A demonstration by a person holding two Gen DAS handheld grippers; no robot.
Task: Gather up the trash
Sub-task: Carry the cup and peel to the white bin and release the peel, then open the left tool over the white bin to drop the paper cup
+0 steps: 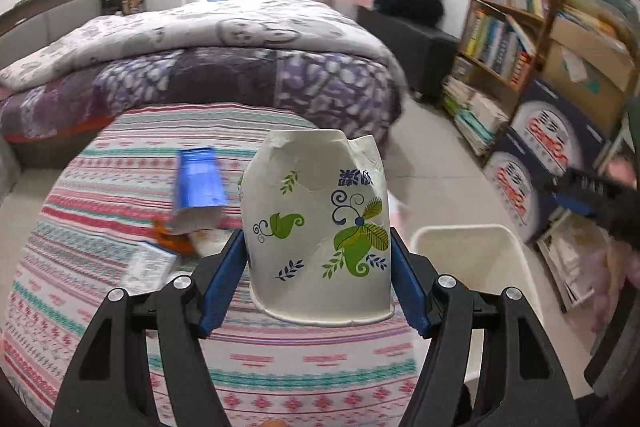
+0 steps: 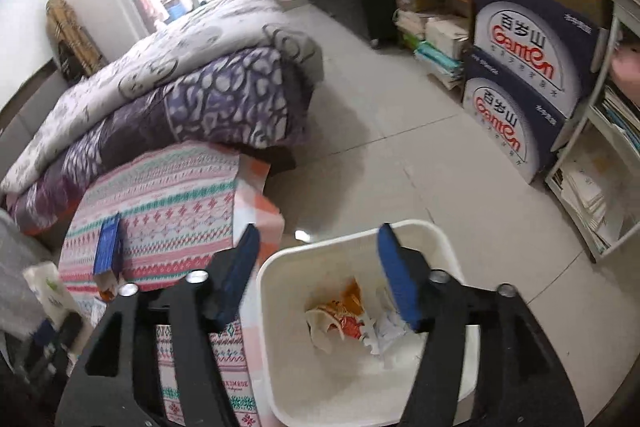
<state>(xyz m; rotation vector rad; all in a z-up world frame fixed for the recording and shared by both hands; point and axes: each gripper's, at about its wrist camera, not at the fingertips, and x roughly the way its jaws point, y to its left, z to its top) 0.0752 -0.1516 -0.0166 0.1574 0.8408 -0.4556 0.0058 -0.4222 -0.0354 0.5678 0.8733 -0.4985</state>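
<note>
Left wrist view: my worktop (image 1: 100,187) in its striped cloth carries a blue packet (image 1: 199,183), and the white bin (image 1: 480,259) stands beside it. My left hand-held gripper (image 1: 318,259) is clamped on a crumpled paper cup (image 1: 316,227), upside down. My right hand-held gripper (image 2: 316,275) hangs spread apart over the bin's crumpled wrappers (image 2: 348,319).

One crumpled paper cup (image 1: 318,223), one blue packet (image 1: 199,183), one white bin (image 2: 360,327) holding two bits of trash, two stacked Ganten boxes (image 2: 528,75), two grippers: left (image 1: 318,267), right (image 2: 320,275).
</note>
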